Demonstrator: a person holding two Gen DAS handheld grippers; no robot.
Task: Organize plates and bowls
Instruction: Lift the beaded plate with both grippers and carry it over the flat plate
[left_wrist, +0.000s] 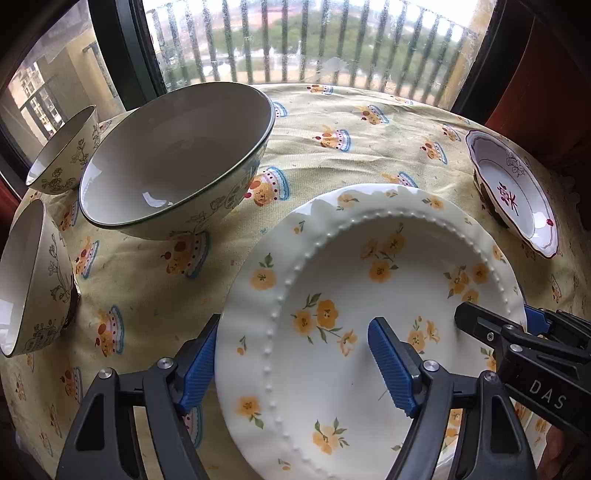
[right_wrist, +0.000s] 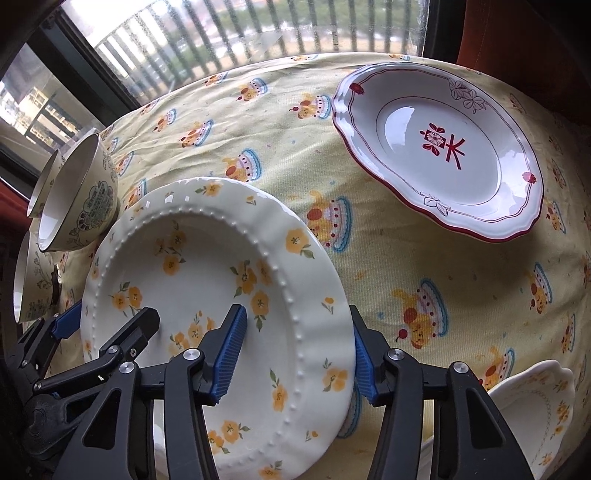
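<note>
A white plate with yellow flowers (left_wrist: 362, 295) is held between both grippers above the yellow tablecloth (left_wrist: 351, 147). My left gripper (left_wrist: 295, 365) straddles its left rim, jaws wide, pads not clearly touching. My right gripper (right_wrist: 295, 354) straddles its right rim (right_wrist: 317, 295) the same way, and shows in the left wrist view (left_wrist: 495, 325). A large floral bowl (left_wrist: 177, 158) and two smaller bowls (left_wrist: 62, 147) (left_wrist: 33, 280) stand at the left. A red-trimmed plate (right_wrist: 439, 147) lies at the far right.
Another white flowered plate (right_wrist: 535, 406) lies at the lower right of the right wrist view. A window with railings (left_wrist: 295, 40) runs along the table's far edge. A red chair back (right_wrist: 517, 33) stands to the right.
</note>
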